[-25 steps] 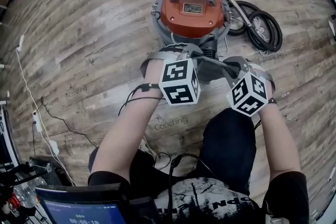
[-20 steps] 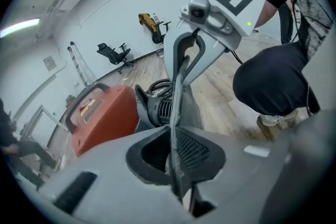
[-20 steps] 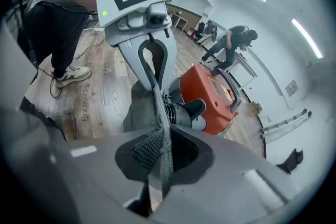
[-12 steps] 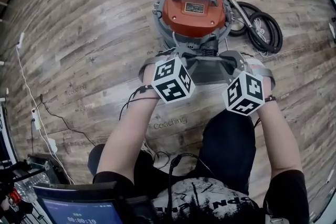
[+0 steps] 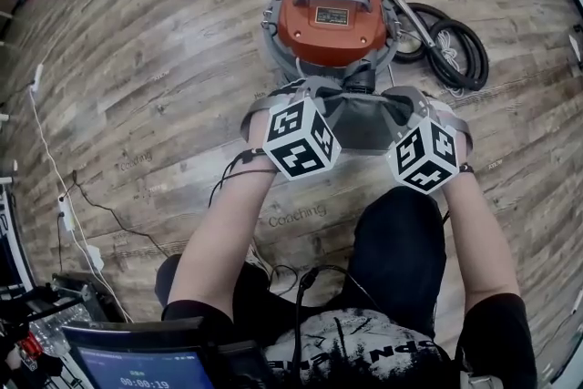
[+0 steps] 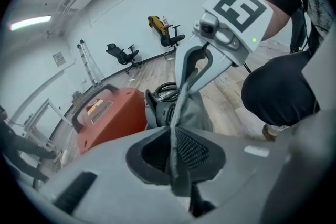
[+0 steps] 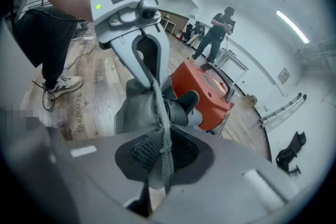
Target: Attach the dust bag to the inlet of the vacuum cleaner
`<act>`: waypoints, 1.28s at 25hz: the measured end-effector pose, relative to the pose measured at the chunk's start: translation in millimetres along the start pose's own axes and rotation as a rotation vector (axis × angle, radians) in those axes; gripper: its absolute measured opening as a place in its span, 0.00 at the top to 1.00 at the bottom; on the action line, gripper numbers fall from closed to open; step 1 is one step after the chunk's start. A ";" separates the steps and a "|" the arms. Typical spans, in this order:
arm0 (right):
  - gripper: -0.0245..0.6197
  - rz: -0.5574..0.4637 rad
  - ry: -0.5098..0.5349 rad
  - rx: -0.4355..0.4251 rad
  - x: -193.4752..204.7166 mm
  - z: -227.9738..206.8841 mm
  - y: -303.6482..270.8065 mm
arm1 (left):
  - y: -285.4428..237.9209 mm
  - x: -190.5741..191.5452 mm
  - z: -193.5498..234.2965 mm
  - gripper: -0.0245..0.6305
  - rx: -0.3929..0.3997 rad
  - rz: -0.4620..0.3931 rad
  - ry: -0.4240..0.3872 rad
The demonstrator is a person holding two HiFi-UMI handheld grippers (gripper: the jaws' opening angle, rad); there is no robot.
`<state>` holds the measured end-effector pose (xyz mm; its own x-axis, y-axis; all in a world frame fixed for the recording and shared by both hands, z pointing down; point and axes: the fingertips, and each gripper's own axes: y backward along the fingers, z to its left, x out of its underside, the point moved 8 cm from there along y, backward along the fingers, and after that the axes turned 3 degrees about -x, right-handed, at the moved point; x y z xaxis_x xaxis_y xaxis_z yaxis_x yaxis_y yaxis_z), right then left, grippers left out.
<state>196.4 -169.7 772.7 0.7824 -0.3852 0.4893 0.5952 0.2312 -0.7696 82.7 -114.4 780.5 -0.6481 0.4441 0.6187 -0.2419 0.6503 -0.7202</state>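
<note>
Grip check, left to right. Left gripper [image 6: 175, 157]: jaws pinched shut on left edge of bag [image 5: 363, 118], thin fold of fabric pressed between pads. Bag grey and slack, held off floor [image 5: 155, 68] just in front of vacuum [image 5: 332, 14], far end at inlet [image 7: 184, 102] on near side of orange body, apparently touching it. Right gripper [image 7: 160, 160]: jaws likewise closed on right edge of bag. Two-sided hold probably meant to spread the mouth and keep it square to inlet for pushing on. Long axis of bag crosswise, gripper to gripper; opening judged to face away from person, toward vacuum. Seating on inlet not confirmable, collar hidden by fabric. Hose [image 5: 455, 50] coiled on floor right of vacuum, well apart from bag.
</note>
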 end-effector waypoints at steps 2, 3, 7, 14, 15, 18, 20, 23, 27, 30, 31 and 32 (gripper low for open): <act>0.91 -0.010 0.047 0.021 -14.2 -3.2 -1.0 | -0.1 13.9 -4.1 0.92 0.014 0.003 0.056; 0.91 -0.012 0.067 0.029 -18.9 -3.6 -2.0 | -1.1 18.8 -6.3 0.92 0.020 -0.002 0.086; 0.91 -0.037 0.053 0.053 -11.0 1.8 2.0 | -4.8 16.5 -6.5 0.92 -0.004 -0.035 0.106; 0.92 -0.055 -0.065 0.039 15.9 22.4 2.7 | -3.8 -16.8 7.8 0.89 -0.039 -0.020 -0.064; 0.92 -0.052 -0.067 0.046 15.9 21.3 2.3 | -3.1 -15.6 5.9 0.89 -0.045 -0.024 -0.074; 0.92 -0.045 -0.034 0.079 10.1 11.3 1.1 | -0.8 -1.8 -3.0 0.91 -0.052 -0.055 -0.041; 0.92 -0.045 0.007 0.101 2.4 3.9 0.3 | -1.0 7.9 -8.8 0.92 -0.047 -0.073 0.001; 0.92 -0.049 0.069 0.126 -7.4 2.2 1.0 | -3.2 18.7 -13.9 0.93 -0.044 -0.100 0.066; 0.92 -0.066 0.081 0.142 -3.2 10.9 4.8 | -5.8 18.1 -6.6 0.92 -0.052 -0.116 0.101; 0.92 -0.086 0.034 0.134 5.6 20.1 5.9 | -7.4 7.5 3.4 0.90 -0.053 -0.092 0.056; 0.92 -0.093 0.015 0.130 8.2 22.1 5.3 | -7.4 3.8 5.2 0.90 -0.053 -0.083 0.036; 0.92 -0.097 0.000 0.127 10.5 23.3 4.6 | -7.1 0.5 6.2 0.90 -0.055 -0.077 0.018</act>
<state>211.6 -151.9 783.9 0.7204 -0.4114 0.5584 0.6861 0.3043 -0.6608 79.6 -122.6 784.0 -0.6157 0.4024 0.6775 -0.2498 0.7158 -0.6521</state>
